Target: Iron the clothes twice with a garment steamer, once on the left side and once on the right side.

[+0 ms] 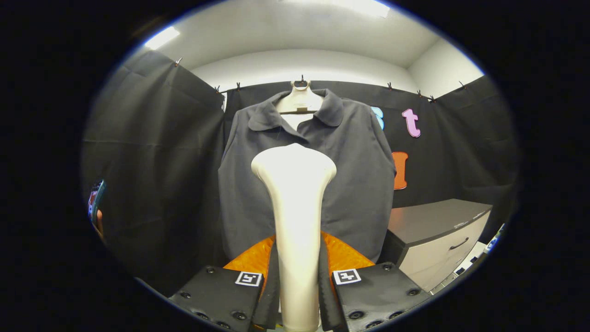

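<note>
1. Gripper view: the garment steamer (295,203) stands upright between the fingers, its head against the shirt (355,184) at 12 o'clock.
2. The gripper (297,295) pinches the steamer's handle; the handle's base is cut off.
3. A cabinet (433,240) sits at 3 o'clock.

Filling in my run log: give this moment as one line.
hand-held gripper: shut on garment steamer | steamer head: raised before grey shirt | shirt: hanging

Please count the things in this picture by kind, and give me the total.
Garment steamer, gripped between both fingers of the tongs: 1
Dark grey shirt: 1
Hanger holding the shirt: 1
Cabinet beside the shirt: 1
Total: 4
</note>
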The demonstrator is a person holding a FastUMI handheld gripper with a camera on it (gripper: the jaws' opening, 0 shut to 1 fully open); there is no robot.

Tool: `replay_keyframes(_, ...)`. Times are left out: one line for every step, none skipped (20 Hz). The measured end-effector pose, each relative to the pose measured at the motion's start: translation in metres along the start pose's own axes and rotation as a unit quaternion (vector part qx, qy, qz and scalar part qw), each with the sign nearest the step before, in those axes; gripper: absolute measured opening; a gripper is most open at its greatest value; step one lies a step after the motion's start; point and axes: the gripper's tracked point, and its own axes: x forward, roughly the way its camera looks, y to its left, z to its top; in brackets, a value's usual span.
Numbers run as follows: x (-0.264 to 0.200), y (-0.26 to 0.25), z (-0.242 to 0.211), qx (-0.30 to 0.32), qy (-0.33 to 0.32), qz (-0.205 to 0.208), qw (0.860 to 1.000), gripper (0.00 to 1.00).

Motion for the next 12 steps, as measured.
replay_keyframes(-0.002, -0.003, 0.007, 0.001, -0.006, -0.003, 1.000, 0.42)
replay_keyframes(-0.004, -0.007, 0.011, 0.001, -0.010, -0.005, 1.000, 0.42)
replay_keyframes(-0.008, -0.010, 0.014, 0.001, -0.013, -0.007, 1.000, 0.42)
replay_keyframes(-0.011, -0.013, 0.018, -0.001, -0.015, -0.008, 1.000, 0.42)
replay_keyframes(-0.011, -0.014, 0.017, -0.004, -0.017, -0.010, 1.000, 0.42)
replay_keyframes(-0.012, -0.017, 0.019, -0.006, -0.019, -0.012, 1.000, 0.42)
replay_keyframes(-0.012, -0.018, 0.021, -0.005, -0.022, -0.013, 1.000, 0.42)
replay_keyframes(-0.013, -0.019, 0.023, -0.004, -0.024, -0.014, 1.000, 0.42)
replay_keyframes(-0.014, -0.022, 0.024, -0.002, -0.026, -0.015, 1.000, 0.42)
replay_keyframes(-0.015, -0.024, 0.025, -0.001, -0.028, -0.018, 0.999, 0.42)
replay_keyframes(-0.016, -0.027, 0.026, 0.002, -0.030, -0.021, 0.999, 0.42)
replay_keyframes(-0.016, -0.029, 0.025, 0.003, -0.030, -0.024, 0.999, 0.42)
